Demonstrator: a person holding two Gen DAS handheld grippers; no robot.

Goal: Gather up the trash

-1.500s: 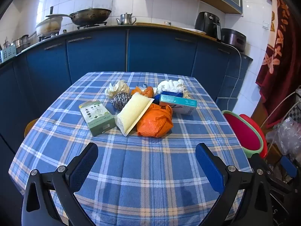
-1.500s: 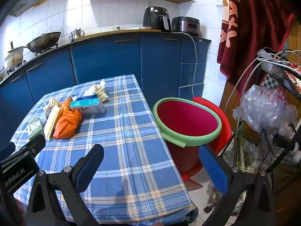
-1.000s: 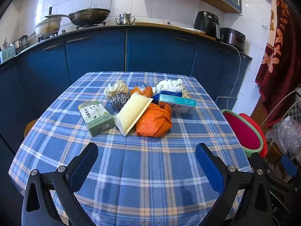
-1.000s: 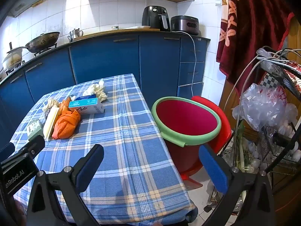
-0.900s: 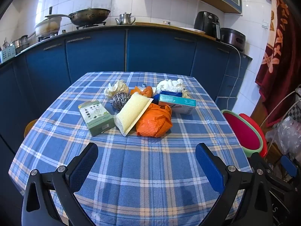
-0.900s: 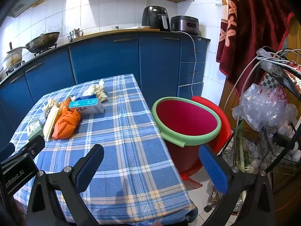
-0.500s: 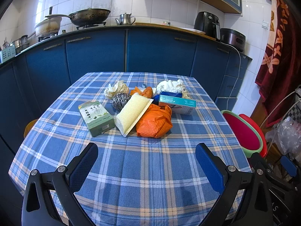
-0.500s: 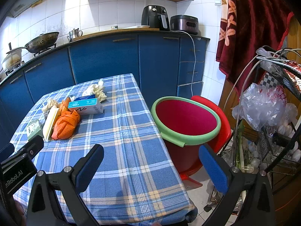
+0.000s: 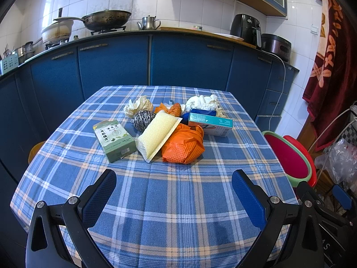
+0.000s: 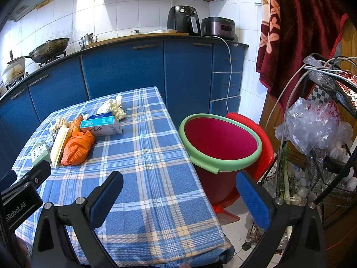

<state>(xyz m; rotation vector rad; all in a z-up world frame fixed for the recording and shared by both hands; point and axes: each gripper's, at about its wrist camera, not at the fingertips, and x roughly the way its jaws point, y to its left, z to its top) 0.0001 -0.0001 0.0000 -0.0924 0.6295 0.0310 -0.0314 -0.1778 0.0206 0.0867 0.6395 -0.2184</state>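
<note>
A cluster of trash lies mid-table: a green box [image 9: 114, 140], a yellow sponge [image 9: 157, 135], an orange bag [image 9: 184, 145], a steel scourer [image 9: 141, 120], crumpled paper [image 9: 138, 107], a teal-and-white box [image 9: 210, 125] and white tissue [image 9: 203, 102]. Beside the table's right edge stands a red bin with a green rim [image 10: 219, 141]. My left gripper [image 9: 174, 197] is open over the near cloth, short of the pile. Over the table's near right corner my right gripper [image 10: 178, 196] hangs open, the bin just beyond its right finger. Neither holds anything.
The checked blue tablecloth [image 9: 169, 218] covers the table. Blue cabinets [image 9: 116, 67] run behind, with a wok [image 9: 104, 19] and kettle on the counter. A wire rack with plastic bags [image 10: 312, 122] stands right of the bin. A red cloth [image 10: 296, 29] hangs above.
</note>
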